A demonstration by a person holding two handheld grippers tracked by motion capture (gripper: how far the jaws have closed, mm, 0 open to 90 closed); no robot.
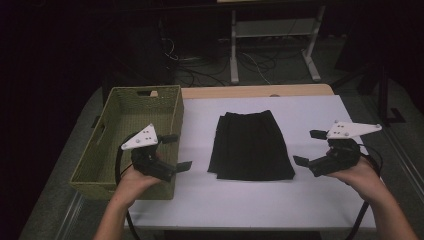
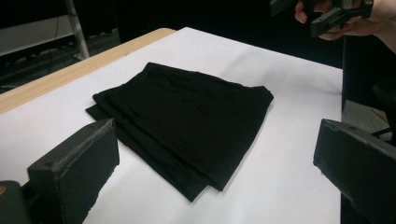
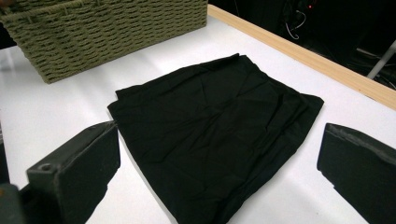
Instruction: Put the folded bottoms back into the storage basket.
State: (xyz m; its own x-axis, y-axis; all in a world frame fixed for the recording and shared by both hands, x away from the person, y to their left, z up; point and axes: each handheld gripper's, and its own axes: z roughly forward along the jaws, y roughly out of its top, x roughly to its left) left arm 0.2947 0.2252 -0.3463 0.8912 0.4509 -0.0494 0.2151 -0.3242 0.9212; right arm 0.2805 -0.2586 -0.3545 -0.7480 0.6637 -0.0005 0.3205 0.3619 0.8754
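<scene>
Held wide apart and empty, the jaws of both the left gripper [image 1: 177, 151] at lower left and the right gripper [image 1: 308, 147] at lower right, flanking a folded black cloth [image 1: 250, 145] mid-frame on the white table [image 1: 200, 195], beside a woven basket [image 1: 131, 105] at left.

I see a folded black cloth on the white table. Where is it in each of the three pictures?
High view: the folded black cloth lies mid-table, between the left gripper and the right gripper.
Left gripper view: it lies at the centre, beyond the open jaws.
Right gripper view: it lies at the centre, between the jaws.
Shared landmark: the table's pale wooden edge strip.
</scene>
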